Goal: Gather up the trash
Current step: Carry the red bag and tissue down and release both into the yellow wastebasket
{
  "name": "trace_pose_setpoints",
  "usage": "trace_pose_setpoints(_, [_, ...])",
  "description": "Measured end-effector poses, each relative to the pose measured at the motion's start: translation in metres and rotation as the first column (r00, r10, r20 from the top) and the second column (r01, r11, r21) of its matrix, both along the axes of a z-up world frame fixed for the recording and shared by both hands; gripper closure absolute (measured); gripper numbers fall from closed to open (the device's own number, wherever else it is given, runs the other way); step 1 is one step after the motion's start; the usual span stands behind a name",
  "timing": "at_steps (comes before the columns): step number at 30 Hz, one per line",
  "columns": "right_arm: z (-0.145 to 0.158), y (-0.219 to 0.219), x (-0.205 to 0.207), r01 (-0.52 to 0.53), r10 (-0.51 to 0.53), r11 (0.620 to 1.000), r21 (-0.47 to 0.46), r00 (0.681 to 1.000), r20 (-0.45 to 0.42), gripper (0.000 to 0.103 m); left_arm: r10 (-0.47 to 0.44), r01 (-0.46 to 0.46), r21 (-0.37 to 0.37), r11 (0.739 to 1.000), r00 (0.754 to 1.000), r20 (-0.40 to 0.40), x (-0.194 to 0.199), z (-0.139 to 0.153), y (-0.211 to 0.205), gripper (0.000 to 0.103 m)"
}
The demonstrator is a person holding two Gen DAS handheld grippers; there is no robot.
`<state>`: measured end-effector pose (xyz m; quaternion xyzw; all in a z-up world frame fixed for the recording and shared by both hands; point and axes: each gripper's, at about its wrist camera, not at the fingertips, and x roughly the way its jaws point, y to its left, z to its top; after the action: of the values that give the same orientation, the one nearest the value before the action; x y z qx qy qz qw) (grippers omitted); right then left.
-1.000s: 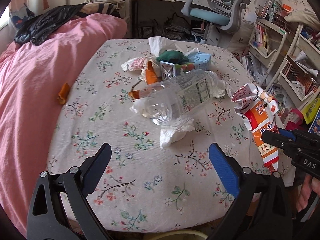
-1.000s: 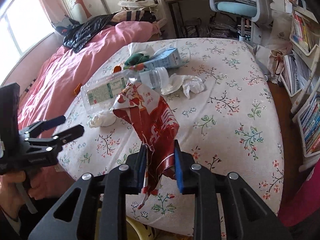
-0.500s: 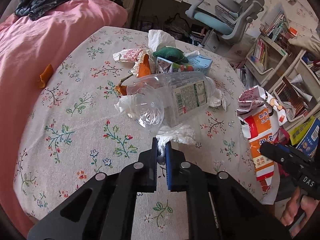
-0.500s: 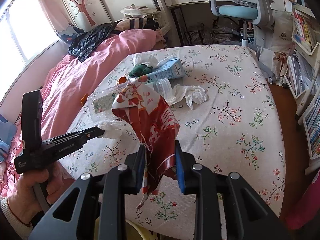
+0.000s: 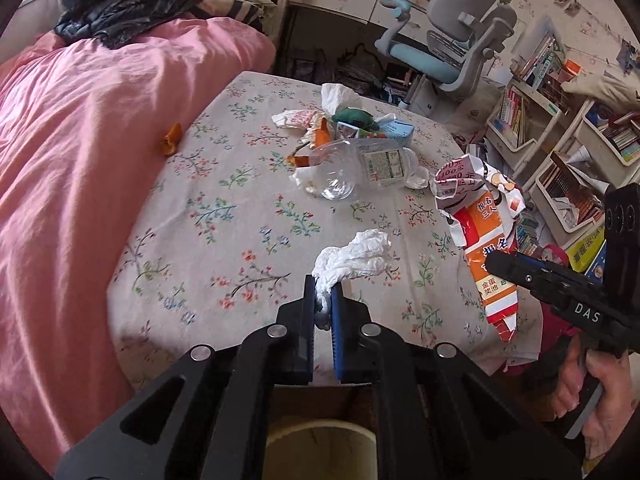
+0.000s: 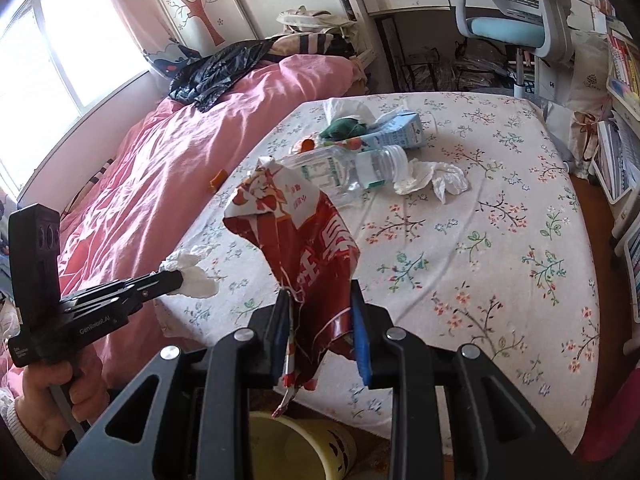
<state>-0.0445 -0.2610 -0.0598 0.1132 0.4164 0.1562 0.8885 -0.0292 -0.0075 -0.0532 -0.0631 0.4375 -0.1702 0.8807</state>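
1. White tissue, crumpled into a wad, sits pinched between the closed jaws of the left gripper, lifted clear of the floral bedsheet and trailing forward and to the right of the fingertips

2. In the right wrist view the same wad shows at the tip of the left gripper, near the bed's front corner, with a hand on its grip

3. The right gripper clamps the lower end of a torn red snack bag; the bag's long axis runs upward and away from the jaws, its ripped mouth uppermost

4. A pale yellow bin stands on the floor directly under both grippers, its rim visible below the left fingers too; the drop is straight down for either hand, and the bag's tail already hangs over the opening

5. Farther out on the sheet lies the uncollected pile: a clear plastic bottle on its side with its long axis running across the bed, a second crumpled tissue by its neck, a blue carton and orange peel scraps

6. Judged from this layout, both held pieces go in the bin next; the bottle lies ahead of both grippers, about equally far
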Motion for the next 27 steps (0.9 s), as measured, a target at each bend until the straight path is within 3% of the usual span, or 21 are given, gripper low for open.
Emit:
trace_pose_setpoints(6, [-0.025,0.048,-0.054,-0.119,0.117,0.993,-0.012,0.99,-0.08,0.074,0.051,-0.051,0.01,0.999,0.999,0.007,-0.04,0.0,0.04,0.096])
trace_pose_setpoints(11, [-0.072,0.092,-0.093,-0.232,0.214,0.971,-0.055,0.951,-0.225,0.072,0.03,-0.03,-0.007,1.0,1.0,0.002,-0.067,-0.003,0.042,0.096])
trace_pose_setpoints(14, [-0.097,0.107,-0.103,-0.286,0.246,0.954,-0.092,0.919,-0.307,0.06,0.002,-0.002,-0.005,1.0,1.0,-0.01,-0.084,-0.01,0.036,0.096])
trace_pose_setpoints(16, [-0.105,0.11,-0.104,-0.291,0.233,0.946,-0.141,0.915,-0.329,0.052,-0.01,0.01,0.001,1.0,1.0,-0.027,-0.093,-0.016,0.032,0.096])
trace_pose_setpoints(20, [-0.094,0.089,-0.095,-0.175,0.128,0.972,-0.154,0.953,-0.275,0.041,-0.019,0.021,0.033,0.999,0.998,-0.067,-0.105,-0.03,0.028,0.096])
trace_pose_setpoints(23, [-0.07,0.064,-0.091,-0.038,0.014,0.99,-0.133,0.985,-0.172,0.038,-0.037,0.047,0.081,0.996,0.991,-0.127,-0.109,-0.045,0.024,0.096])
trace_pose_setpoints(26, [-0.041,0.049,-0.092,0.048,-0.053,0.994,-0.099,0.997,-0.054,0.03,-0.09,0.12,0.12,0.986,0.97,-0.227,-0.109,-0.064,0.012,0.096])
trace_pose_setpoints(27, [-0.032,0.047,-0.092,0.061,-0.063,0.993,-0.1,0.998,-0.017,0.027,-0.114,0.151,0.137,0.979,0.961,-0.251,-0.11,-0.07,0.006,0.09])
